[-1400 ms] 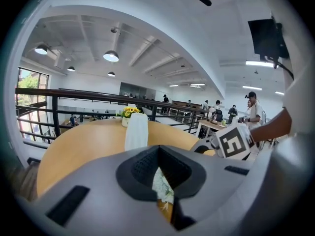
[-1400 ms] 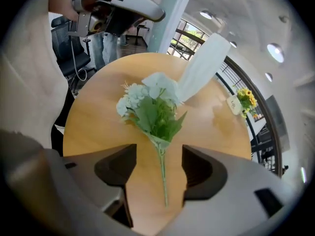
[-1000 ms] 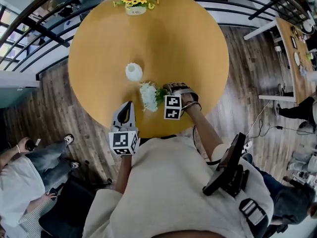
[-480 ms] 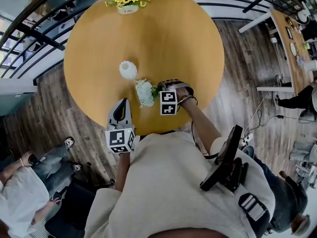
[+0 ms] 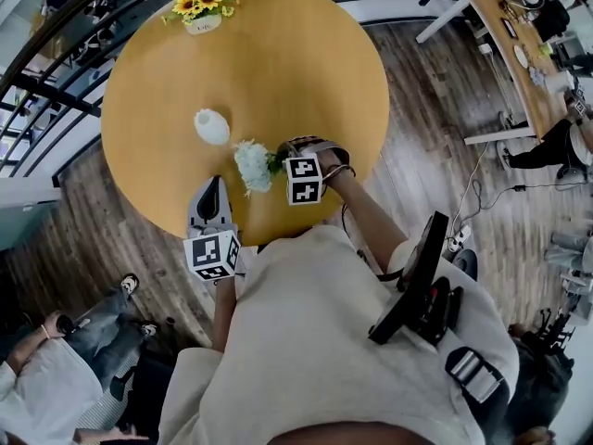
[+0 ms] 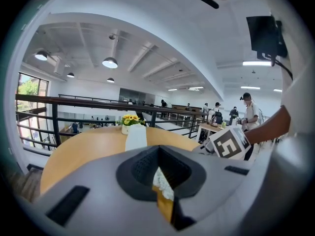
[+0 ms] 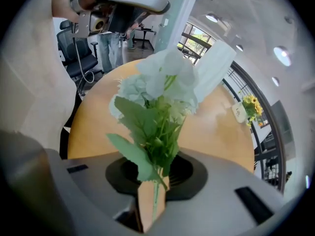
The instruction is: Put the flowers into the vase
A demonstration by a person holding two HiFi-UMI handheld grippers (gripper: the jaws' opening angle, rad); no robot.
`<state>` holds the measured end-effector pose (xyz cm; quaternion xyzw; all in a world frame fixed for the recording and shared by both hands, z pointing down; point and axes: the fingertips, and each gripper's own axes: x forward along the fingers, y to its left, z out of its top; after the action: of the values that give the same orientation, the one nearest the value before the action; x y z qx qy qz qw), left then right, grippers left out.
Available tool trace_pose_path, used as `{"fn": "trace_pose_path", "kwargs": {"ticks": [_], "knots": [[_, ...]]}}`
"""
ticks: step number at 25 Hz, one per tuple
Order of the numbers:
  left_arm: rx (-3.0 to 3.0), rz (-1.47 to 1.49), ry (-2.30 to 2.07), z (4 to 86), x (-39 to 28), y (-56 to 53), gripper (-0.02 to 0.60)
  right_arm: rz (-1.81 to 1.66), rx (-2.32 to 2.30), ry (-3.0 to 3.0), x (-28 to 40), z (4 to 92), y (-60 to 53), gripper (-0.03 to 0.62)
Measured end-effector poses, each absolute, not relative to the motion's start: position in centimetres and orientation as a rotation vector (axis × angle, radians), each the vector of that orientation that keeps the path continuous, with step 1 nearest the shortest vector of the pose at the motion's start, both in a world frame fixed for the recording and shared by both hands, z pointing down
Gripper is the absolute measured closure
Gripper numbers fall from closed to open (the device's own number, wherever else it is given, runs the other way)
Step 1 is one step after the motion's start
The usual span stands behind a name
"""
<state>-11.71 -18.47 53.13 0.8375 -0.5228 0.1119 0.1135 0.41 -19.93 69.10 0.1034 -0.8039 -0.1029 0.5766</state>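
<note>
The flowers [image 7: 162, 97], pale ruffled white-green blooms over broad matte leaves, stick out ahead of the right gripper [image 7: 156, 181], whose jaws have just been closing and pinch the thin green stem. The smooth white vase [image 5: 211, 126] stands beyond the blooms on the round tan table [image 5: 315, 63], ahead of the left gripper [image 6: 158, 167], its jaws pressed together, empty. The label on the far sunflower pot [image 5: 203, 24] is unreadable.

Smooth wooden table [image 5: 278, 72], matt ceramic-looking vase [image 5: 211, 126]
</note>
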Motion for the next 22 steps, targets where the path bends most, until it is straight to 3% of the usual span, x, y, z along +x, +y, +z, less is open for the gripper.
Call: {"fn": "trace_pose_path", "kwargs": {"ticks": [14, 22], "knots": [[2.534, 0.294, -1.513, 51.5, -10.0, -17.9, 0.574, 0.014, 0.49, -2.199, 1.0, 62.6, -19.8, 0.507], [2.53, 0.284, -1.536, 51.5, -9.9, -17.7, 0.575, 0.305, 0.942, -2.561, 3.3, 54.9, -24.7, 0.508]]}}
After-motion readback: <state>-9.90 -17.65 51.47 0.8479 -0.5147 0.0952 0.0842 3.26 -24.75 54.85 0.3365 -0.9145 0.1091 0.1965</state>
